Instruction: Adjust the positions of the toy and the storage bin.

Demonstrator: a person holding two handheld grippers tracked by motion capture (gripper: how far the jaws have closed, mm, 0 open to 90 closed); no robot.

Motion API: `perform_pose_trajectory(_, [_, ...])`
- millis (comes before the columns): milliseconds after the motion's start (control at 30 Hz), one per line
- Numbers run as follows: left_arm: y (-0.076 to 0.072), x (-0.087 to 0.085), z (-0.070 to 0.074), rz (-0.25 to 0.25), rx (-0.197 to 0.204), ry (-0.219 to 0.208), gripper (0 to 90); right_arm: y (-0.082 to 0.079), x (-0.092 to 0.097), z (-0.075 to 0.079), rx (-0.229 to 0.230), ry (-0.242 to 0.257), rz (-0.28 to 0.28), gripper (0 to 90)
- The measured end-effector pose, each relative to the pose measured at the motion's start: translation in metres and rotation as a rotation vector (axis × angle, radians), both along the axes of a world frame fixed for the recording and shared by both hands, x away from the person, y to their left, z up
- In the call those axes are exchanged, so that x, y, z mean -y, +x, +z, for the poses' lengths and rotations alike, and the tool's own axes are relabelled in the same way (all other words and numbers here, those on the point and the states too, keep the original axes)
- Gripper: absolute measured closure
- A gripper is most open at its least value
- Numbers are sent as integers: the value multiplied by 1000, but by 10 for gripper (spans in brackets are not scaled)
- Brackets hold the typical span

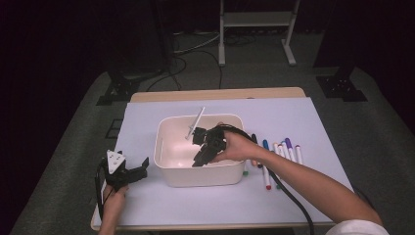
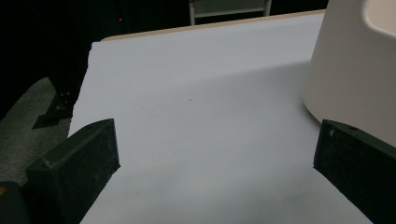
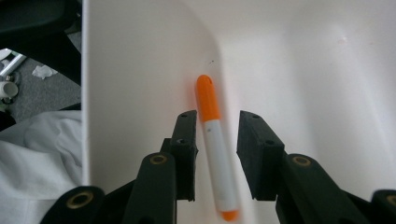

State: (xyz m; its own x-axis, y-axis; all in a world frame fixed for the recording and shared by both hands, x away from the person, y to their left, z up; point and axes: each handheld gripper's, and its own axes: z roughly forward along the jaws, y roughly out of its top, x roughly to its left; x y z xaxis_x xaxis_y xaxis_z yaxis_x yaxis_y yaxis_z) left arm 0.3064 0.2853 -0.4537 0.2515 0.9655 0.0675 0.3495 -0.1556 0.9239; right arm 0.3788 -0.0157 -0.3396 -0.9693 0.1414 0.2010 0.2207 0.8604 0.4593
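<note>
One orange marker [image 3: 215, 144] between parted jaws, inside one bin [image 1: 166, 171].

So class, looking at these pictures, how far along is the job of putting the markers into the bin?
Done: one white marker leans in the bin. In hand: the right gripper is inside the bin, jaws apart either side of an orange marker, pads not pressing, so it looks just released. Left: a row of markers lies on the table right of the bin. The left gripper rests open, idle.

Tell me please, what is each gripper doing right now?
Left gripper: open, empty, beside the white plastic bin.
Right gripper: open inside the bin, orange-capped white marker between its jaws.
</note>
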Motion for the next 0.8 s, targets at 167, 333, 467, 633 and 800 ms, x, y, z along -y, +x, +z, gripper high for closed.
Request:
perform_pose_trajectory(167, [0, 0, 0, 1, 0, 0, 0, -3, 26, 24, 37, 84, -57, 652])
perform_pose_trajectory(333, [0, 0, 0, 2, 2, 2, 0, -11, 79, 50, 100, 187, -150, 616])
perform_pose_trajectory(467, [-1, 1, 0, 2, 3, 7, 0, -19, 140, 56, 144, 247, -280, 581])
perform_pose_trajectory(633, [-1, 1, 0, 2, 8, 8, 0, -25, 209, 39, 165, 290, -450, 561])
perform_pose_trajectory(800, [-1, 1, 0, 7, 7, 7, 0, -27, 261, 5, 156, 262, -610, 550])
